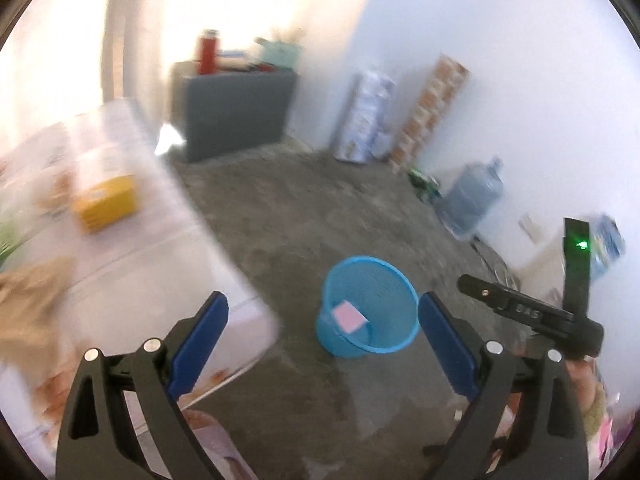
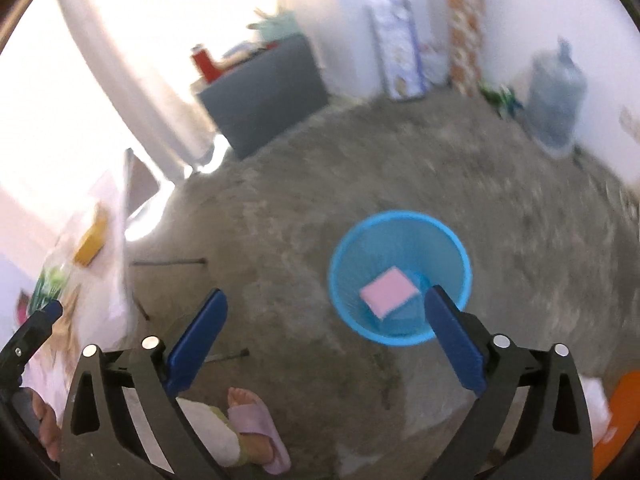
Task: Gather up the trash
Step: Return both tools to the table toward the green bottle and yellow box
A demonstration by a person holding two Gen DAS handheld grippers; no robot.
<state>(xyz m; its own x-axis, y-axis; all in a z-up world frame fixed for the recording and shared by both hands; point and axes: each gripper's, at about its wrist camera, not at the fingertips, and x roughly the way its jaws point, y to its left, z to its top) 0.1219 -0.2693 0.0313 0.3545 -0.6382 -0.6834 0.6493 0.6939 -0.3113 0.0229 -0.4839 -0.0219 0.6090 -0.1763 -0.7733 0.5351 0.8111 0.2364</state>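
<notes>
A blue mesh trash bin (image 1: 396, 280) (image 2: 400, 224) stands on the grey floor with a pink flat piece (image 1: 347, 315) (image 2: 387, 291) lying inside it. My left gripper (image 1: 323, 316) hangs above the floor beside the table corner, open, nothing between its blue pads. My right gripper (image 2: 326, 312) is high over the floor, just left of the bin, open and empty too. The right gripper's finger also shows at the right edge of the left wrist view. On the table (image 1: 132, 264) lie a yellow box (image 1: 106, 200) (image 2: 93, 242) and blurred paper items.
A grey cabinet (image 1: 236, 116) with a red bottle (image 1: 209, 51) stands at the far wall. Packages (image 1: 366, 120) and a water jug (image 1: 472, 196) line the right wall. A person's foot in a lilac slipper (image 2: 256, 420) is below my right gripper. An orange object (image 2: 616, 420) sits at the right edge.
</notes>
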